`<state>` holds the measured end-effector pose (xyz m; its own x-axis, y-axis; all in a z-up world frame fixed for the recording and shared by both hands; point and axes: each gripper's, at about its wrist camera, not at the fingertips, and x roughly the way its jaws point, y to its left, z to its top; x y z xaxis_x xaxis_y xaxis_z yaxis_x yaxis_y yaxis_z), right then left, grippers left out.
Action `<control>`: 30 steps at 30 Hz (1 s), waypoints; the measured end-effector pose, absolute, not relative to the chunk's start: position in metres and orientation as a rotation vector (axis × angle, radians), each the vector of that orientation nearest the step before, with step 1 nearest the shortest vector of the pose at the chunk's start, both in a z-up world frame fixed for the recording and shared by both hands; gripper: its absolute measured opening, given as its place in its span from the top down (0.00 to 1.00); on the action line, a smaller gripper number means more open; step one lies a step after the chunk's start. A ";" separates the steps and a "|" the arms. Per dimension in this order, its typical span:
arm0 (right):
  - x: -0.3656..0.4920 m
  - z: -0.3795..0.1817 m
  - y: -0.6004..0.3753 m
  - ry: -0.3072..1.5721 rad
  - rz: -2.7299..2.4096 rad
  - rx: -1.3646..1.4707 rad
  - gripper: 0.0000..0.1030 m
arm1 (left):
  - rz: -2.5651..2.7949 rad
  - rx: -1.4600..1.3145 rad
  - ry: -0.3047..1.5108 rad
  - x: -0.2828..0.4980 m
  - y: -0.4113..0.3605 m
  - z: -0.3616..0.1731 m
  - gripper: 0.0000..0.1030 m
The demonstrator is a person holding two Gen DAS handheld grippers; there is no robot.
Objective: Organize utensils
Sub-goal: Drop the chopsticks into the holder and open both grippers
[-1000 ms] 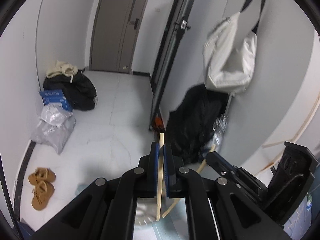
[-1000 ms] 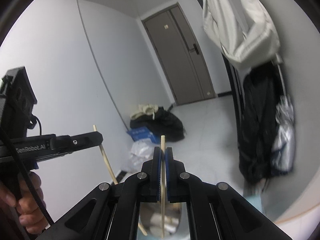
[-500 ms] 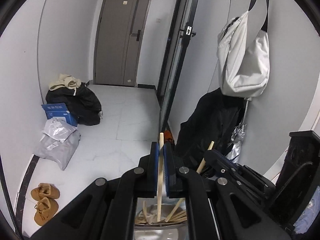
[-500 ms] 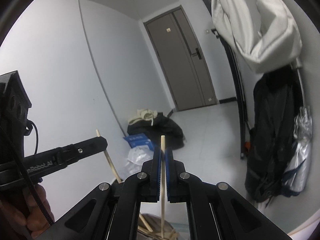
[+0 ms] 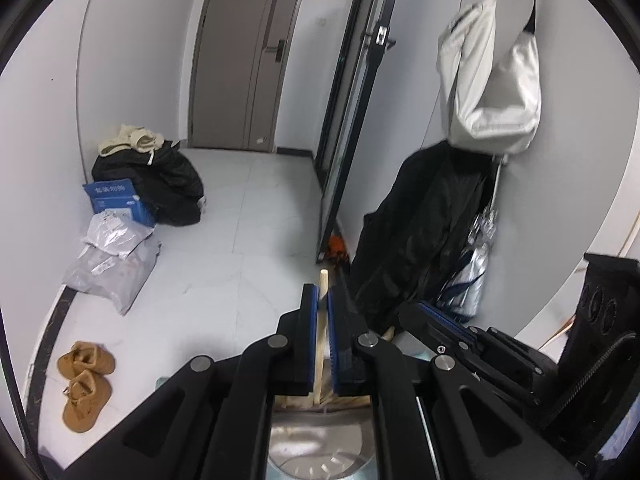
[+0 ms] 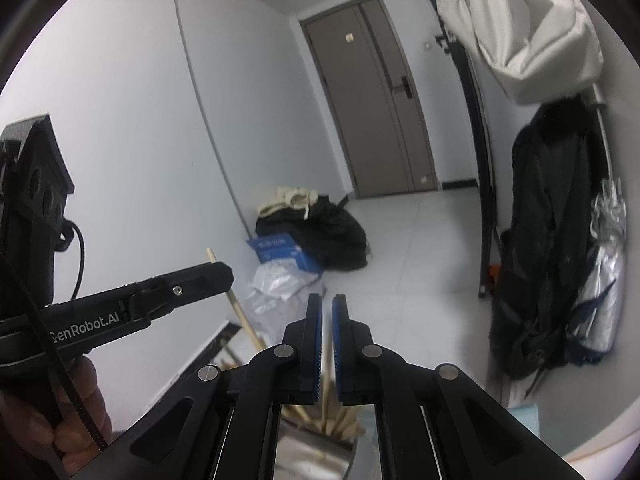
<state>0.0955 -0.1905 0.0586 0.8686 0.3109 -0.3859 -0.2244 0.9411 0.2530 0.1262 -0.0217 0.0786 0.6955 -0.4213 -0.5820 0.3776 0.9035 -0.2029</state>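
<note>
Two grippers crowd one cup, with one stick yet to go in.
Both hang close together above the cup, so a knock between them is the biggest risk: the left gripper (image 5: 323, 292) has its jaws pressed on an upright stick (image 5: 320, 344), and a bump could twist that stick out of line. The right gripper (image 6: 327, 304) has just been opening, and its pads (image 6: 316, 320) stand a little apart with nothing pinched between them; one stick shows low in the gap, apparently dropped among the bundle (image 6: 344, 420). The metal cup (image 5: 316, 436) sits directly below and looks light, so a stick pushed in at a slant could tip it. Least of all, the held stick may catch on the leaning bundle and bounce out if let go too high.
</note>
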 end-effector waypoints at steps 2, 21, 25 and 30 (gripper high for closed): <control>0.095 0.051 -0.188 0.474 0.286 0.192 0.94 | -0.401 -0.060 0.688 0.125 -0.023 0.073 0.98; -0.001 0.064 -0.222 0.464 0.214 0.232 0.68 | -0.304 -0.105 0.664 0.053 0.004 0.087 0.42; -0.022 0.066 -0.220 0.441 0.215 0.224 0.61 | -0.270 -0.123 0.616 0.033 0.010 0.091 0.30; -0.047 0.068 -0.213 0.407 0.220 0.207 0.51 | -0.234 -0.112 0.571 0.015 0.013 0.091 0.17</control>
